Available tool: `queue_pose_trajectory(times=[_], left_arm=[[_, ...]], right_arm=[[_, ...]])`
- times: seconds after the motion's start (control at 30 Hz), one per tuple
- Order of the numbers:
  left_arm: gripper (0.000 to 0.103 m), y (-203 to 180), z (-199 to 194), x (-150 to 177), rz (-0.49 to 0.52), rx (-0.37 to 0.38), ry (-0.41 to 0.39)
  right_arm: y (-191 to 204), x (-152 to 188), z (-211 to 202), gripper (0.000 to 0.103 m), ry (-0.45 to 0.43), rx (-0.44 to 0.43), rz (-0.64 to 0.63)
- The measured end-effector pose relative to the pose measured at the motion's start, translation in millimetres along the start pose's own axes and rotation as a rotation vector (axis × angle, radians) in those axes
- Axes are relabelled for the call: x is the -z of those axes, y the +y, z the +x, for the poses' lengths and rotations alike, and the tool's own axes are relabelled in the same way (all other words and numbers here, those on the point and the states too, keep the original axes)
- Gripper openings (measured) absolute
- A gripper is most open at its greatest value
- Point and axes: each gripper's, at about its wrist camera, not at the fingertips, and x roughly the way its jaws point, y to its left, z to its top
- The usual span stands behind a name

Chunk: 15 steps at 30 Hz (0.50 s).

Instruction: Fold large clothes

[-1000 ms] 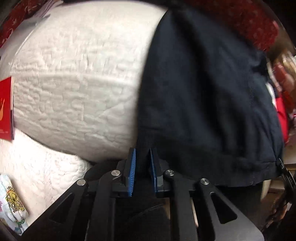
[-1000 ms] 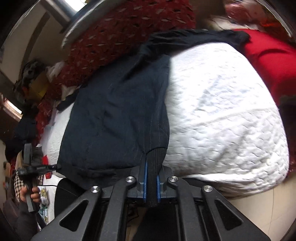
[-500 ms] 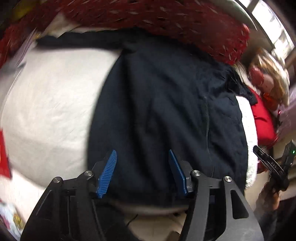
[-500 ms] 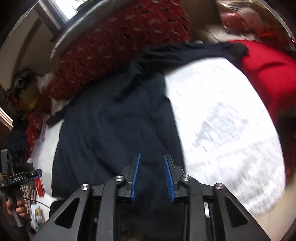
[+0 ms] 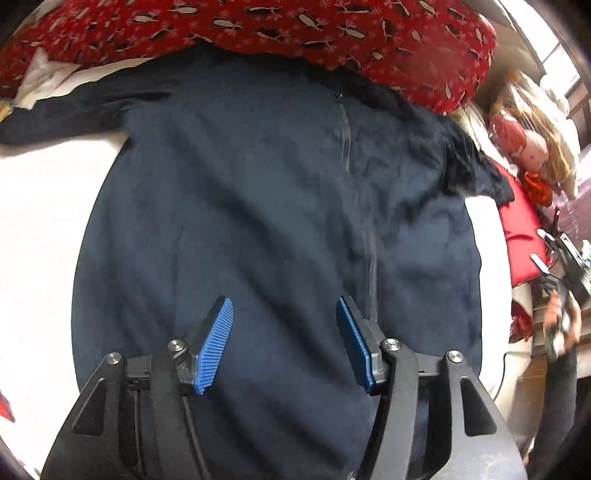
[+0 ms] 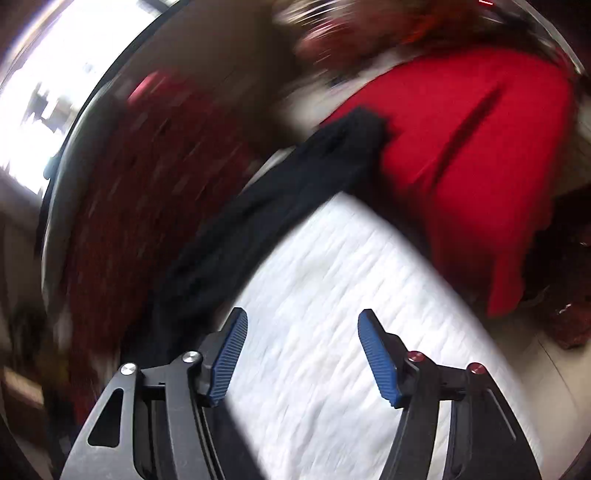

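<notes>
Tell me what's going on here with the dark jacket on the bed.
A person is folding a jacket with two handheld tools. It lies spread flat, zipper up, on the white bed, its top against a red patterned blanket. Both tools are open and hold nothing: the left tool hovers over the jacket's lower part, and the right tool points toward its outstretched sleeve, which reaches a red cloth. That view is blurred.

No legible text or labels.

Matt navy cloth jacket (image 5: 258, 221)
</notes>
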Motion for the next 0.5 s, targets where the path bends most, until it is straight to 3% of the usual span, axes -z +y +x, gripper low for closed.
queue_pose_trajectory(times=[0.13, 0.33, 0.5], left_arm=[[0.057, -8.1, 25.2, -31.4, -0.031, 0.061, 0.021], [0.057, -15.8, 44.3, -51.2, -0.021, 0.091, 0.052], [0.057, -18.6, 52.1, -60.6, -0.02, 0.121, 0.059]], right_arm=[[-46.0, -77.3, 55.7, 0.066, -0.004, -0.001, 0.191], [-67.5, -92.6, 170.9, 0.068, 0.065, -0.01, 0.35], [-58.1, -94.4, 210.3, 0.068, 0.053, -0.124, 0.423]])
